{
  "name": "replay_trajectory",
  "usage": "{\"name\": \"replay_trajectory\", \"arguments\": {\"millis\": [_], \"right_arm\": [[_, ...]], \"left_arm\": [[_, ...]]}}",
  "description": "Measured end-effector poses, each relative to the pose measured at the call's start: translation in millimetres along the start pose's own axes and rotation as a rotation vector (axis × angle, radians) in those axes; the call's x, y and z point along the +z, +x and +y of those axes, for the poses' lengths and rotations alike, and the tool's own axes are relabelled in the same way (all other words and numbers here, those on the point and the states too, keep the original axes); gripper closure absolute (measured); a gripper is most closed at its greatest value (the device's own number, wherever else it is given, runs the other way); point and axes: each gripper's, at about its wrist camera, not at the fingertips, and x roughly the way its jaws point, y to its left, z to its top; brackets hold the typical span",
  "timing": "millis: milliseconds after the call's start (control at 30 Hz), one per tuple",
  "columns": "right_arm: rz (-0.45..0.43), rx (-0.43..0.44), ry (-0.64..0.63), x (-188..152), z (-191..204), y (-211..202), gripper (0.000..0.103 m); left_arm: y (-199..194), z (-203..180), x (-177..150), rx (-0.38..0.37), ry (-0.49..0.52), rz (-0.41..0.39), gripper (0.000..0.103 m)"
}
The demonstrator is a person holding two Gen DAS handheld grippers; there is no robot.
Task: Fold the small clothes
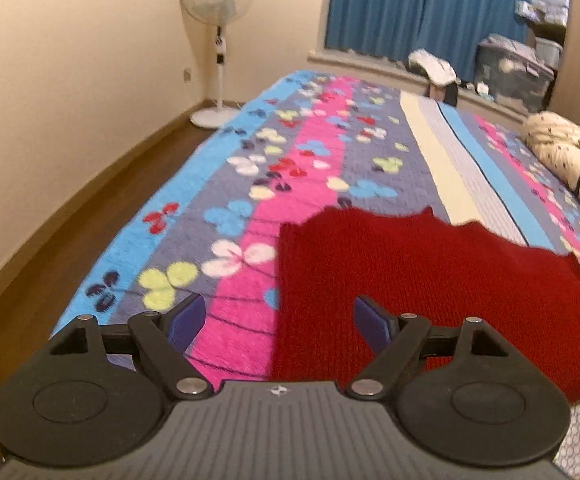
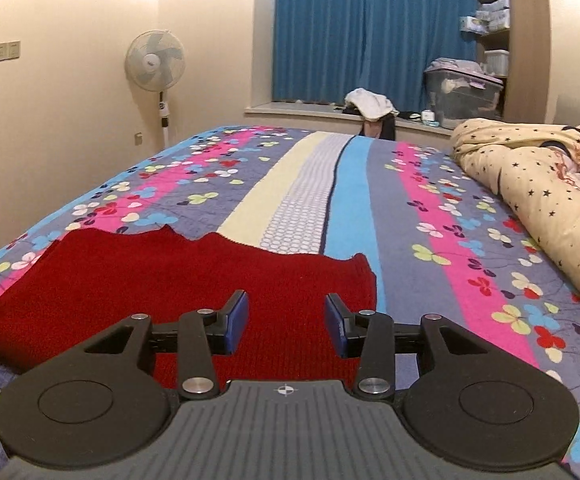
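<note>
A dark red knitted garment point(image 1: 429, 280) lies flat on the bed. In the left wrist view it fills the lower right, and my left gripper point(image 1: 278, 324) hovers open over its left edge, blue pads wide apart with nothing between them. In the right wrist view the same red garment point(image 2: 170, 280) spreads across the lower left. My right gripper point(image 2: 288, 322) stands open above its right part, the pads apart and clear of the knit. The near edge of the garment is hidden behind both gripper bodies.
The bed wears a striped flowered cover point(image 2: 369, 208). A cream quilt with stars point(image 2: 537, 200) is bunched at the right. A standing fan point(image 1: 216, 40) is by the wall at the left, with wood floor point(image 1: 70, 220) beside the bed. Blue curtains point(image 2: 361, 32) and storage boxes point(image 2: 463, 92) stand beyond.
</note>
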Motion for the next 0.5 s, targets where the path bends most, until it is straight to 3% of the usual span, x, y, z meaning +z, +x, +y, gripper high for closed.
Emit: {"name": "replay_trajectory", "arguments": {"millis": [133, 300, 367, 433, 500], "right_arm": [[-0.008, 0.011, 0.036, 1, 13, 2, 0.059], [-0.039, 0.099, -0.018, 3, 48, -3, 0.059], [-0.049, 0.161, -0.008, 3, 60, -7, 0.073], [-0.051, 0.202, -0.001, 2, 70, -7, 0.097], [-0.056, 0.223, -0.020, -1, 83, -7, 0.098]], "left_arm": [[-28, 7, 0, -0.014, 0.002, -0.074, 0.017], [-38, 16, -6, -0.019, -0.023, -0.050, 0.017], [-35, 19, -6, -0.017, -0.026, -0.031, 0.017], [-30, 23, -7, 0.000, -0.028, -0.013, 0.017], [-28, 26, -7, 0.005, -0.043, -0.001, 0.017]]}}
